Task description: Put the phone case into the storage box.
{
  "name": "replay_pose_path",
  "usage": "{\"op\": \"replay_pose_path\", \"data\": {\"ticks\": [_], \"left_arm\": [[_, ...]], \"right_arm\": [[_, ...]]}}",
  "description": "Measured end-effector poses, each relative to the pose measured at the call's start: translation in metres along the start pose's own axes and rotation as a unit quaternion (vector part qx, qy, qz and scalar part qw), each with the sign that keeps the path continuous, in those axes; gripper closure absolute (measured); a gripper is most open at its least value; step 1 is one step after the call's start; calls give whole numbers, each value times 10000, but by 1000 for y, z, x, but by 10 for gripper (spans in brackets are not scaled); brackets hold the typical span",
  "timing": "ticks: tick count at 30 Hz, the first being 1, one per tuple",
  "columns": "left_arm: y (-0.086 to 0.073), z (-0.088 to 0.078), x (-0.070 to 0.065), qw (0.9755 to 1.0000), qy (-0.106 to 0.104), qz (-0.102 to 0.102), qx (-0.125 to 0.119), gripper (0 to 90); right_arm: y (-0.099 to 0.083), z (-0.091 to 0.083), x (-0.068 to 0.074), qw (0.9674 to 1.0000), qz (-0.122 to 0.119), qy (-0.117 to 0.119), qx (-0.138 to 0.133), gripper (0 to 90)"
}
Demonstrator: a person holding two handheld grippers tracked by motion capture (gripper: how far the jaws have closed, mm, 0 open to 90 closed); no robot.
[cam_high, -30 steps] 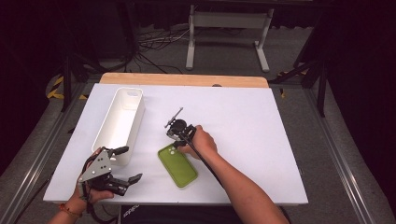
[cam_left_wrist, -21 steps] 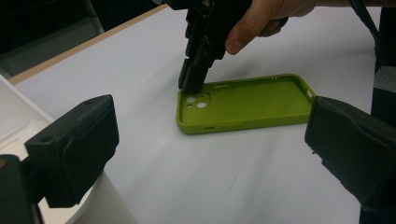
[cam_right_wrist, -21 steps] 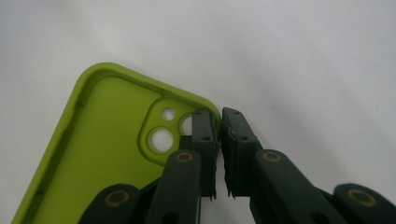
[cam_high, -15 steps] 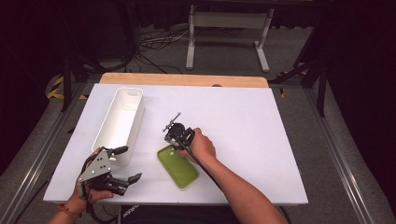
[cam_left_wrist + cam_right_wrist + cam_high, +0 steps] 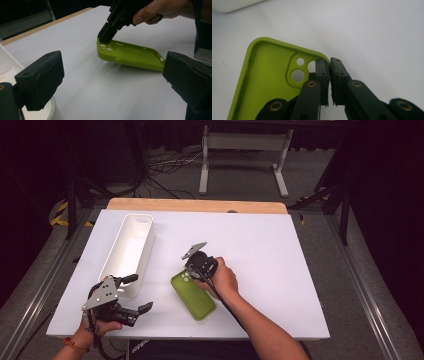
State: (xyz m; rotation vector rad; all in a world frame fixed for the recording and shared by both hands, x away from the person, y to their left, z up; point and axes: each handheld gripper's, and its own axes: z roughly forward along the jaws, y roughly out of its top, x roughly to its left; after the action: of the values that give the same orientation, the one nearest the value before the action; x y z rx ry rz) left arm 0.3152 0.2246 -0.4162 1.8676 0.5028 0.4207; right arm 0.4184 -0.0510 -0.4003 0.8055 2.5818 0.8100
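The right hand-held gripper [image 5: 189,268] has pinched shut on the camera-end wall of the green phone case [image 5: 194,296], apparently tipping that end off the worktop [image 5: 280,270] near its front edge. The left hand-held gripper [image 5: 134,294] waits wide open and empty at the front-left corner, beside the white bin [image 5: 127,251].

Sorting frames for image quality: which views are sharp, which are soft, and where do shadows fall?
High view: even light on the white table, dark surroundings. Left gripper view: green phone case sharp with a soft shadow beneath, near jaws blurred. Right gripper view: right gripper crisp on the case rim, bottom jaw parts soft.
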Motion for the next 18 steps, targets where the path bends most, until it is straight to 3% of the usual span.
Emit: {"op": "replay_pose_path", "data": {"ticks": [2, 5, 7, 16, 18], "left_arm": [[6, 1, -1, 9999, -96, -47, -47, 49], [14, 4, -3, 9999, -76, -132, -73, 58], [20, 7, -4, 9995, -217, -224, -56, 67], [49, 38, -15, 9996, -226, -176, -86, 93], [54, 46, -19, 9999, -116, -105, -51, 100]], "right_arm": [[-2, -7, 0, 9999, -27, -94, -100, 862], [-4, -16, -1, 9995, 11, -205, -254, 864], [-8, -24, -3, 9986, 91, -317, -424, 866], [-18, -49, -10, 9924, 317, -619, -1020, 867], [-20, -51, -11, 9912, 336, -660, -1095, 868]]}}
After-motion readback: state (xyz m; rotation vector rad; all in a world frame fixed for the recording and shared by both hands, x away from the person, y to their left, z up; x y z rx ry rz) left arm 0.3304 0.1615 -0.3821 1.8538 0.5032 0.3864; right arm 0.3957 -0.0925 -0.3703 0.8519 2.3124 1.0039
